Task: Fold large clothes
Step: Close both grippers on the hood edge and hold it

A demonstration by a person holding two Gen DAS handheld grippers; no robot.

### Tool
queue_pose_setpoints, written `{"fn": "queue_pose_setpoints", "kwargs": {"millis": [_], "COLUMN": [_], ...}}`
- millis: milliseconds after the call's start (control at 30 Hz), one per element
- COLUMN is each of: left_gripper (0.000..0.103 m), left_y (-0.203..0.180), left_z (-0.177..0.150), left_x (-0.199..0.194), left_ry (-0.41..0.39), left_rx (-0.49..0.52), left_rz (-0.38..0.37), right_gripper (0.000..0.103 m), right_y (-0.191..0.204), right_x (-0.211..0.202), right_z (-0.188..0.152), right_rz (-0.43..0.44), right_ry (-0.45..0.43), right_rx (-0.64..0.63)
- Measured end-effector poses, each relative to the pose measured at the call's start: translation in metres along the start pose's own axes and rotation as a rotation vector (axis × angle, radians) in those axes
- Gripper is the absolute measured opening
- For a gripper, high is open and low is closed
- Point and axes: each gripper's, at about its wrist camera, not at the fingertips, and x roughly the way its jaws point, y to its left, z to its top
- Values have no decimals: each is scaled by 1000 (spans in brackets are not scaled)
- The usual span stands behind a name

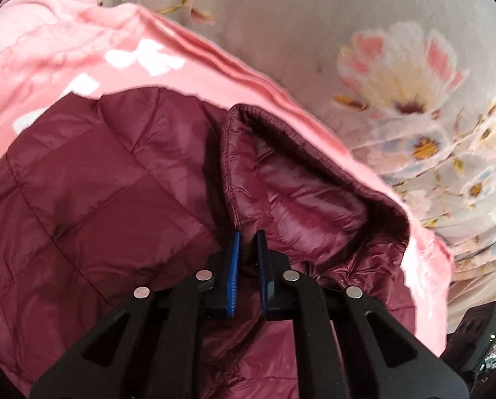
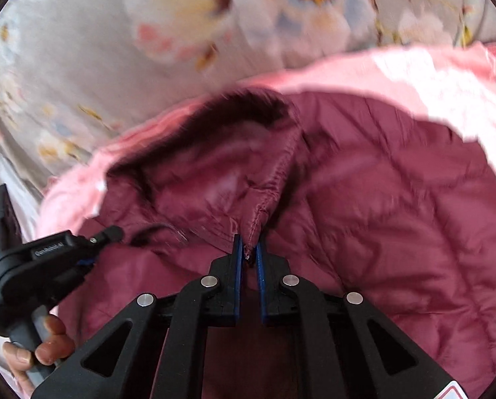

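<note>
Lying across the lower and middle part of both wrist views: a maroon quilted jacket (image 1: 91, 179), glossy, stitched in squares, spread over a pink garment (image 1: 81, 43) with white markings, which in turn rests on a grey floral bedsheet (image 1: 314, 16) filling the upper part of each frame. In the left wrist view, quilted body at lower left, a folded-over flap with a stitched hem (image 1: 229, 153) rising at centre, its crumpled shiny lining to the right of that hem. At bottom centre of that view, left gripper (image 1: 248, 237), black linkage with blue pads, jaws drawn nearly together, a thin fold of maroon fabric running down between them; pinched on the jacket at the foot of the hem, as far as can be made out. In the right wrist view, blurred throughout, right gripper (image 2: 249, 247) at bottom centre, jaws likewise almost closed, clamping the lower end of a stitched maroon seam that climbs toward the middle of the frame. At lower left of the same view, the left gripper's black body and handle, nose resting on the maroon fabric, with a hand (image 2: 38, 349) wrapped round its grip at the bottom left edge. Pink garment showing as a band around the jacket's upper edge in both views, at upper left in the left wrist view, at upper right and left of centre in the right wrist view.
</note>
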Motion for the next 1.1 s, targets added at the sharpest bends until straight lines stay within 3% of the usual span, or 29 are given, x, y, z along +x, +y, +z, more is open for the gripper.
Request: {"fn": "queue_pose_setpoints", "kwargs": {"millis": [133,267,333,500,667,767,833,933,1000,1067,1100], "left_gripper": [9,11,11,11,11,11,12,13,34,45,46], "left_y": [6,-2,-3,-2,1,4,5,5,3,2,2], "left_z": [-8,-13,-15,-16,-20,-23,-22,-14,-6,1,4], "left_x": [26,30,28,29,25,20,11,-9,-19,-22,-24], "left_ry": [47,7,-8,-17,-21,-33,-48,-79,-101,-120,-129], "left_rx": [13,79,95,81,90,78,70,37,9,-23,-33], "left_rz": [63,115,123,109,110,93,76,-9,-44,-60,-62], "right_gripper": [6,10,18,18,18,19,43,53,53,54,55], "right_y": [-1,-2,-5,10,34,28,20,11,2,-6,-9], "right_x": [12,3,-23,-50,-10,1,0,5,15,26,32], "right_z": [0,1,2,33,72,73,66,62,66,71,73], "right_rz": [-22,-26,-19,17,3,92,138,165,180,202,205], "right_ry": [51,52,-45,-212,-161,-113,-105,-105,-103,-102,-94], "right_rx": [-13,-5,58,45,-6,88,138,193,258,332,361]}}
